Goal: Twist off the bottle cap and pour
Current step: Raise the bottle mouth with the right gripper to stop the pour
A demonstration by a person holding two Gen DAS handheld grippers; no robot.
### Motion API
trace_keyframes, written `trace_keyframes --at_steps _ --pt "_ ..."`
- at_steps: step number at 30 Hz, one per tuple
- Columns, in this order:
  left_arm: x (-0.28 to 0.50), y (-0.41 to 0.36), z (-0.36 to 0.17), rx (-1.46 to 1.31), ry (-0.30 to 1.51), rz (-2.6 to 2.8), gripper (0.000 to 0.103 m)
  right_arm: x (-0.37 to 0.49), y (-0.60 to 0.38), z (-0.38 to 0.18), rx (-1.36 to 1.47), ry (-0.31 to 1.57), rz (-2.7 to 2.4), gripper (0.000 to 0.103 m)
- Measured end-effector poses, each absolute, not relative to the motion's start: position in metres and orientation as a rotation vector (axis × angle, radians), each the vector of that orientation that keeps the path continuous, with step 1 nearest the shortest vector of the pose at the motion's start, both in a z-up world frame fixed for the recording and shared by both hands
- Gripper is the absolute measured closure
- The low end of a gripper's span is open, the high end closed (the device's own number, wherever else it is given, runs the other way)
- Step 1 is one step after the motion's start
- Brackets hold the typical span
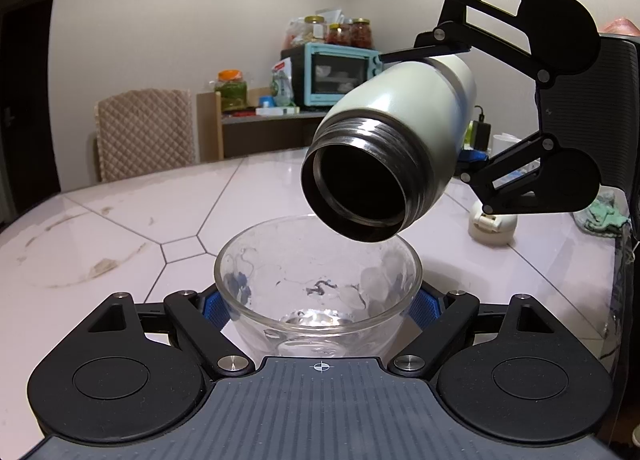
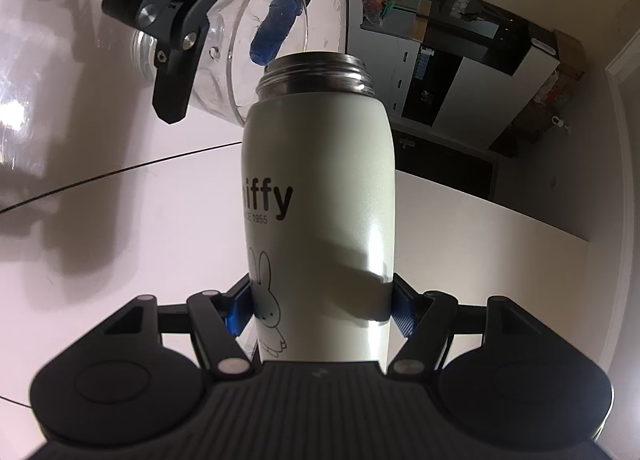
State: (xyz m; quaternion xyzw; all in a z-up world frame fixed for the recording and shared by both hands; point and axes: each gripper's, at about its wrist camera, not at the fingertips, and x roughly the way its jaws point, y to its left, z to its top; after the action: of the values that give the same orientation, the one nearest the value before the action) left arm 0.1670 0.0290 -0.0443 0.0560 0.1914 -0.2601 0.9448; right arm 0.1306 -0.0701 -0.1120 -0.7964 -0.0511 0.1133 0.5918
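A capless white bottle (image 1: 404, 128) is tilted, its open mouth just above a glass bowl (image 1: 318, 284) on the table (image 1: 120, 220). The right hand-held gripper (image 2: 320, 304) is clamped on the bottle's body; the left hand-held gripper (image 1: 318, 306) clamps the bowl's sides. The bottle's dark interior hides any contents.

A white marble-tiled table (image 1: 120, 220), a quilted chair (image 1: 146, 132) behind, plain cream walls (image 1: 180, 0)

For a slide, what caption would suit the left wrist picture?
Right tool tips an uncapped white flask over a glass bowl held by the left tool.
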Motion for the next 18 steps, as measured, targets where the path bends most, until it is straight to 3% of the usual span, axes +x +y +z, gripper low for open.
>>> trace_keyframes --at_steps 18 --pt "0.173 0.027 -0.039 0.115 0.4 -0.508 0.015 0.126 -0.08 -0.107 -1.755 -0.09 0.276 0.033"
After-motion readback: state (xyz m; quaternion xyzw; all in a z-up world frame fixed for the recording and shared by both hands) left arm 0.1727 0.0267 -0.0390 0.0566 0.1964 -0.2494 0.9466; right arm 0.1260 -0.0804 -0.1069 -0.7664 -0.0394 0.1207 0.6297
